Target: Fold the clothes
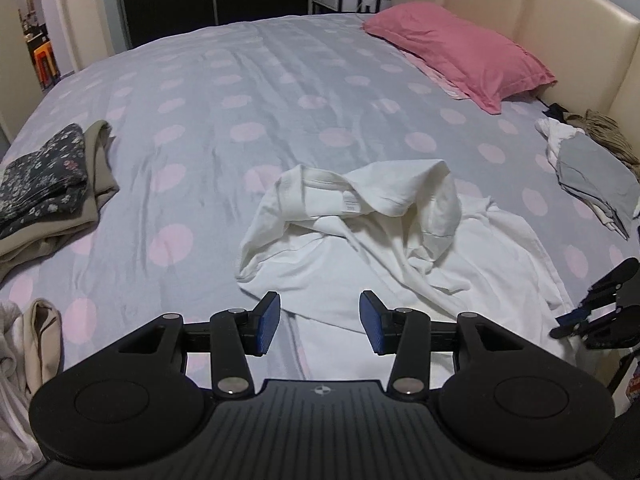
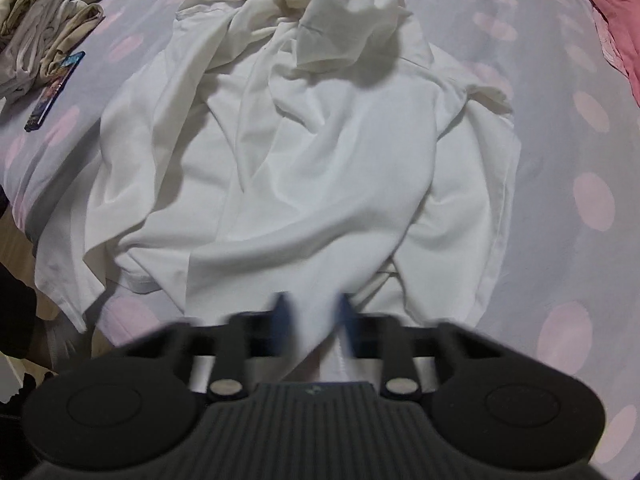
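Note:
A crumpled white shirt (image 1: 360, 240) lies on the dotted bed sheet (image 1: 240, 80), its collar and label turned up at the far side. My left gripper (image 1: 320, 322) hovers over the shirt's near hem, open, with nothing between its blue pads (image 1: 267, 324). In the right wrist view the same shirt (image 2: 320, 160) fills the middle. My right gripper (image 2: 314, 316) is blurred there, and a ridge of white cloth runs up between its fingers, which pinch the hem. It also shows at the right edge as the right gripper (image 1: 572, 320).
A folded floral and beige stack (image 1: 40, 176) sits at the left. A pink pillow (image 1: 460, 48) lies against the cream headboard (image 1: 560, 20). Unfolded grey and white garments (image 1: 592, 172) are piled at the right. A flat colourful card (image 2: 54, 92) lies beside beige clothes (image 2: 40, 40).

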The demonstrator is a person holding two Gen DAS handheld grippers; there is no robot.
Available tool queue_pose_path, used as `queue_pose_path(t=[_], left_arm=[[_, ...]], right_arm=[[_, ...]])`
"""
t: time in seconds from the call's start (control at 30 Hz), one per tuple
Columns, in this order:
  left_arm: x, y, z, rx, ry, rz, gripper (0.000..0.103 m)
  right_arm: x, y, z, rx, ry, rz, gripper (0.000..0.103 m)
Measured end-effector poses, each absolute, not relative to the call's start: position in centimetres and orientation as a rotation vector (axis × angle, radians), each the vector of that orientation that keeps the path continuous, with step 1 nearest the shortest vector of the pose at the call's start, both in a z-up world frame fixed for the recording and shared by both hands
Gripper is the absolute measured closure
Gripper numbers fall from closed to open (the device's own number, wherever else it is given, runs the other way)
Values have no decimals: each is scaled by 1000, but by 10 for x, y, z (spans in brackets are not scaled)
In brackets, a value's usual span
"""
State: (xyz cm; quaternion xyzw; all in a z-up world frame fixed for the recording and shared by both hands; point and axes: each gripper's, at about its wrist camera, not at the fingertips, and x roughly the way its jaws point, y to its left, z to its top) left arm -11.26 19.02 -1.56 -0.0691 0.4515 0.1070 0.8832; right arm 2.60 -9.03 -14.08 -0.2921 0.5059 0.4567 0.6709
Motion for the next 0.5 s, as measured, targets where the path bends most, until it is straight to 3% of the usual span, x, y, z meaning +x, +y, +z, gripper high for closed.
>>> queue_pose_path(t=[0.5], left_arm=[[-111,204,-27,-127,960,252,62]], right_arm=[[87,-132,-59,-452,921,855,98]])
